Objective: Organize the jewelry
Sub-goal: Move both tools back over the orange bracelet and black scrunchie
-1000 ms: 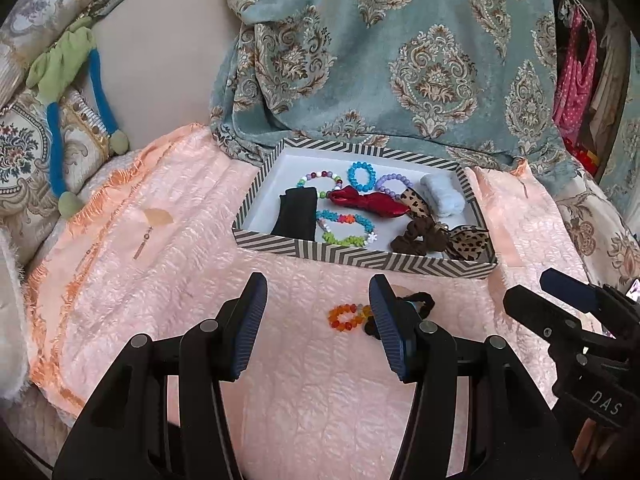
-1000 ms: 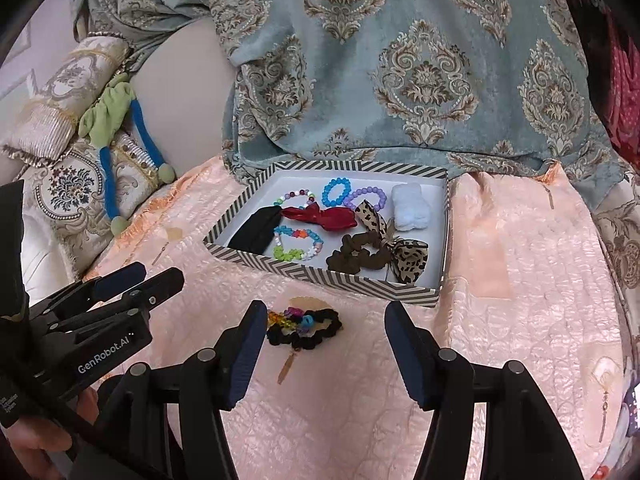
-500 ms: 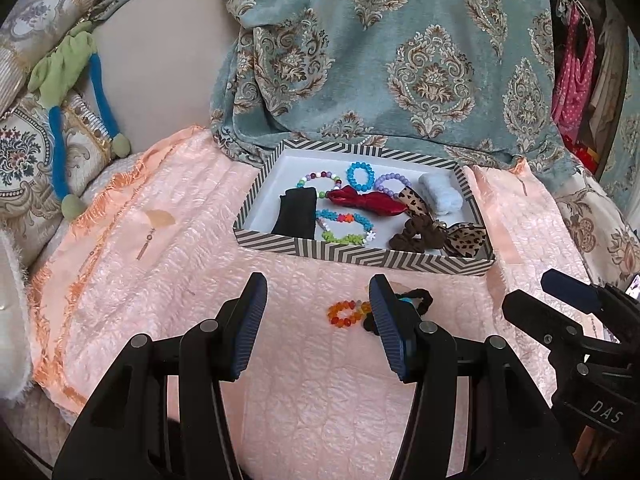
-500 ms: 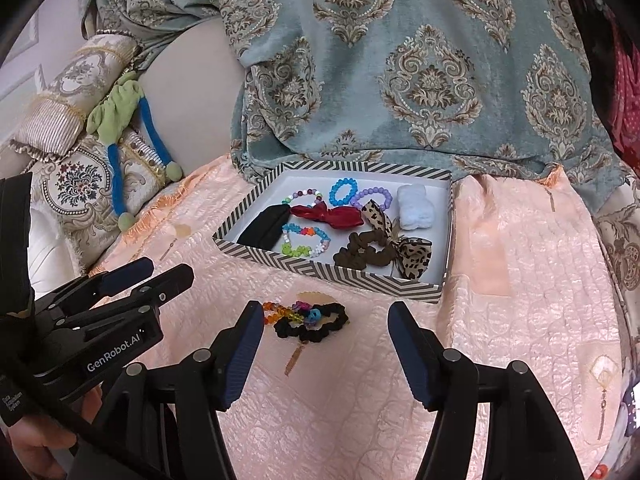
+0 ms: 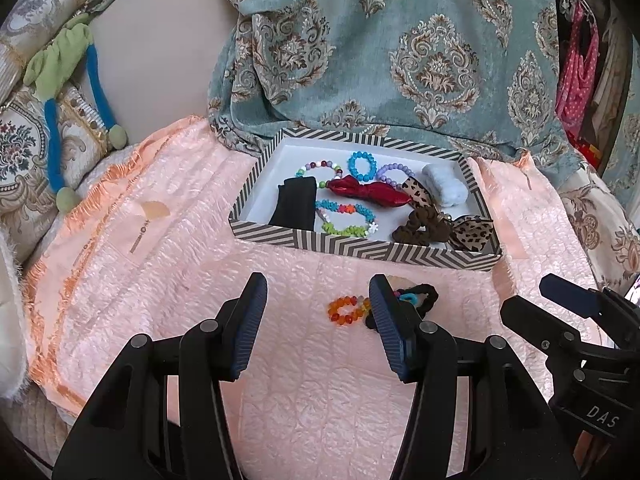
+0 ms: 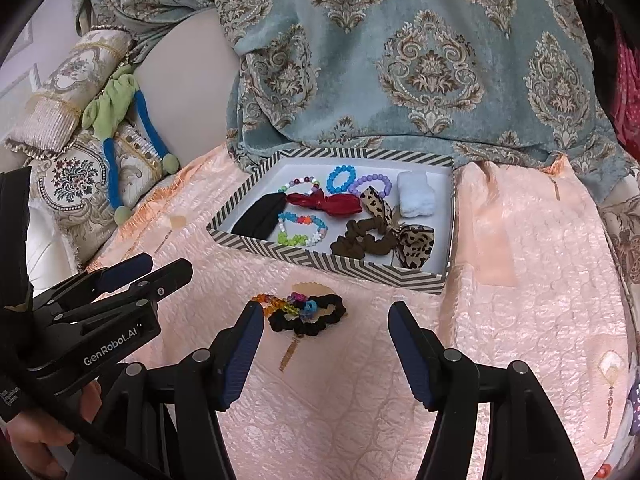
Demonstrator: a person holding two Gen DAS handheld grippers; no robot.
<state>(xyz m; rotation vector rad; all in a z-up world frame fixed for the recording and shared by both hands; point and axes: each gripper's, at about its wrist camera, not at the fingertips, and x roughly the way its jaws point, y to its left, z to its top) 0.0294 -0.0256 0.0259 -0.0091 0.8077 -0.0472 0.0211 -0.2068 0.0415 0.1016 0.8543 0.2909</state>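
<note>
Jewelry left outside the striped box
The black scrunchie and orange bead bracelet are seen just beyond both released, empty grippers: left gripper, right gripper.

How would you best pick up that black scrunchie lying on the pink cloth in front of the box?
Probably from above, pinching the right side of the black scrunchie's ring. It lies flat, so a side approach finds little to catch, and its left side touches the beaded bracelet. The open right gripper is nearest.

six bracelets (five boxed), one box
</note>
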